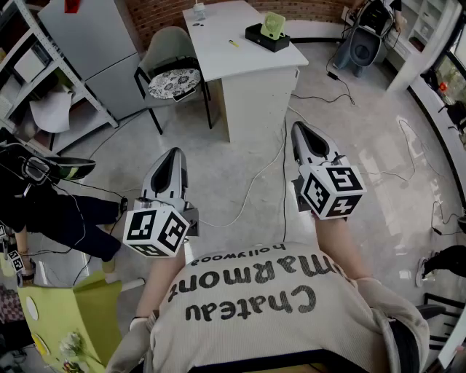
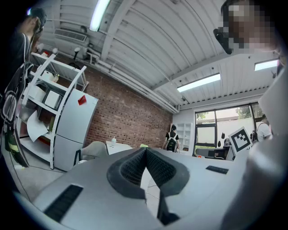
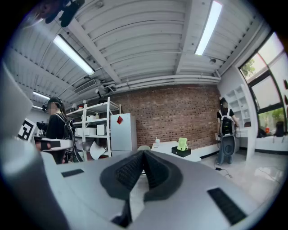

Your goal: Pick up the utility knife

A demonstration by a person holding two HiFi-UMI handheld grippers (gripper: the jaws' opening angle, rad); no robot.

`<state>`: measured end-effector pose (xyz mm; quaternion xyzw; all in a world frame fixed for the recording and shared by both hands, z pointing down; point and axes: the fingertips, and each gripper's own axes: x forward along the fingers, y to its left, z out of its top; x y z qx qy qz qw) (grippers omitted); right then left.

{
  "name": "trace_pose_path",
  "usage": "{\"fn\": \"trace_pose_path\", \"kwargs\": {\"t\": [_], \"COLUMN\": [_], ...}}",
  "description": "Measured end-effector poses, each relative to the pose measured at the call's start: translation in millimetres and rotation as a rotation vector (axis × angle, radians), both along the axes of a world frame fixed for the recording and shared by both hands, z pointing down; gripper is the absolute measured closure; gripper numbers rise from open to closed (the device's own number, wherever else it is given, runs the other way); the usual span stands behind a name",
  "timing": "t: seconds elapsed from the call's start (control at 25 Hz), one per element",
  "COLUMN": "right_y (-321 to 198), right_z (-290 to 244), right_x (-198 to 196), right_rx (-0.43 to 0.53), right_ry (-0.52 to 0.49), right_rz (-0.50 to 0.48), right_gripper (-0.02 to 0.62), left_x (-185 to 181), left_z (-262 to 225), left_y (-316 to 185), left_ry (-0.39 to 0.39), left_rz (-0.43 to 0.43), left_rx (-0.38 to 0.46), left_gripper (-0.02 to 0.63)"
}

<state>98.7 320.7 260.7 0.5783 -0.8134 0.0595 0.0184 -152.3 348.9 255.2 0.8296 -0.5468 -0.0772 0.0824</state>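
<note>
Head view: left claw (image 1: pixel 173 154) and right claw (image 1: pixel 301 128) are both clenched and empty.
Knife: probably the small yellow thing (image 1: pixel 233 43) at the middle of the table (image 1: pixel 218 65), well ahead.
Nearer: the right claw, slightly.

Table (image 1: pixel 218 62) ahead, across floor (image 1: pixel 364 167). Chair (image 1: pixel 172 69) at table's left edge. Box (image 1: pixel 260 35) near table's right edge, bottle (image 1: pixel 199 9) at far edge, small item (image 1: pixel 233 43) between. Fridge (image 1: pixel 95 51) left of chair, shelves (image 1: pixel 36 80) further left. Cables (image 1: pixel 251 186) on floor before table.

White table (image 1: pixel 218 44); red brick wall (image 3: pixel 175 117); pale grey fridge (image 1: pixel 95 44); black-white patterned seat cushion (image 1: pixel 175 82)
</note>
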Motion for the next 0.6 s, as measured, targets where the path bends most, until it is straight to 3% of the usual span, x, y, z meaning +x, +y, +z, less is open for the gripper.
{"fn": "trace_pose_path", "kwargs": {"t": [0.6], "right_y": [-47], "right_z": [-4], "right_x": [35], "right_rx": [0.045], "right_ry": [0.032], "right_rz": [-0.078], "right_gripper": [0.592], "left_x": [41], "left_z": [0], "left_y": [-38], "left_ry": [0.017], "left_rz": [-0.043], "left_rx": [0.023], "left_gripper": [0.606]}}
